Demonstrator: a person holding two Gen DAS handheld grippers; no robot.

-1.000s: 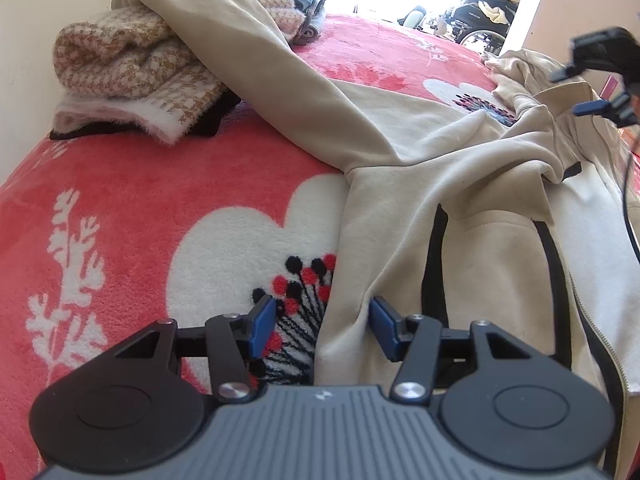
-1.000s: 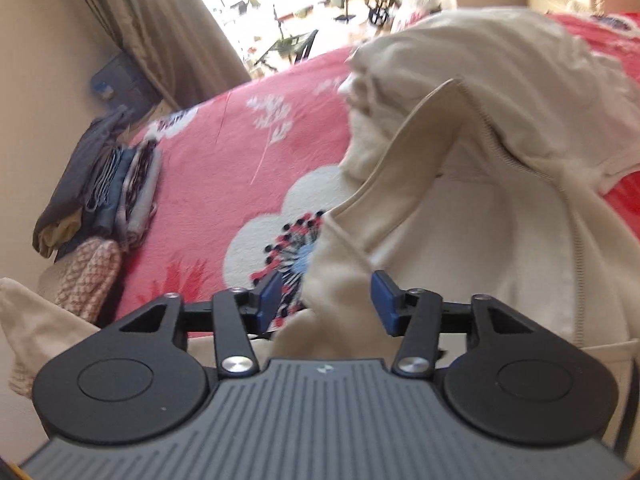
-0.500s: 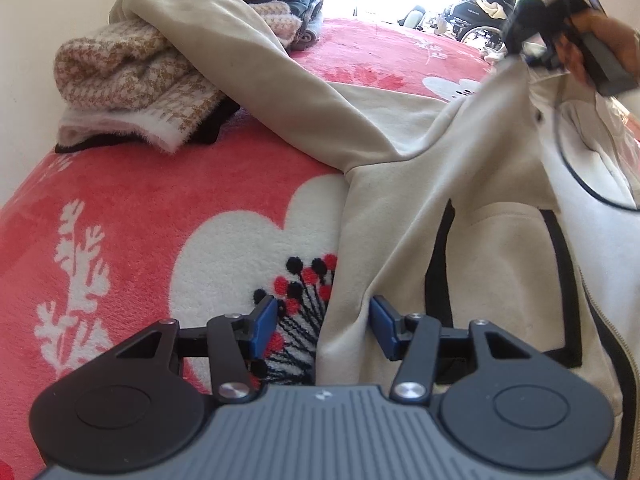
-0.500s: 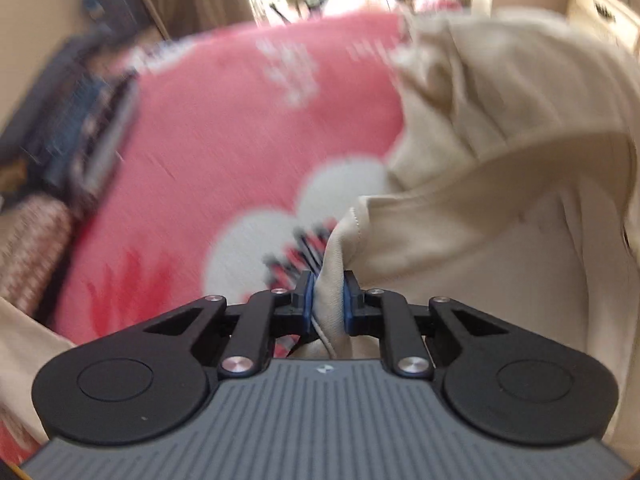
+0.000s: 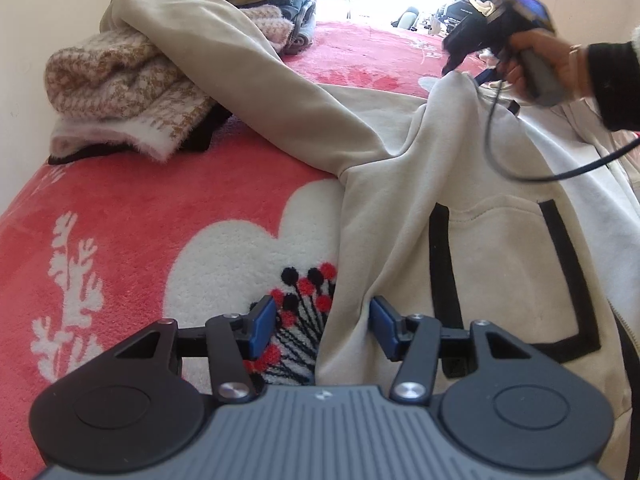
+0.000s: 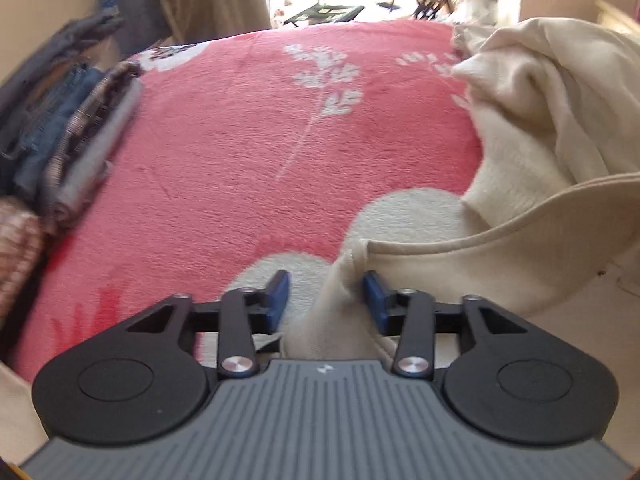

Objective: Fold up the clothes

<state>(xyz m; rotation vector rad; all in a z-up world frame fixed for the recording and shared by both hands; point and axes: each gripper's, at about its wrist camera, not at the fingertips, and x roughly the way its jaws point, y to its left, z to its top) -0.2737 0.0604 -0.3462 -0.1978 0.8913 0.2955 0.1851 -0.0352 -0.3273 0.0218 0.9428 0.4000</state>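
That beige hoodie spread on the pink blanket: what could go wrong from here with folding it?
1. The right gripper is opening with the hoodie edge between its pads, so that edge may drop and bunch up.
2. The sleeve lies over the knit pile; pulling it could drag that pile over.
3. The left gripper stands open around the hem, so the hoodie may slide on the blanket.

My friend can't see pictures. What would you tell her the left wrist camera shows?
A beige hooded jacket lies spread on a pink flowered blanket, with the left gripper over the jacket's edge, jaws apart. Farther off, a hand holds the right gripper at the jacket's top, and a fuzzy checked sweater sits at the left.
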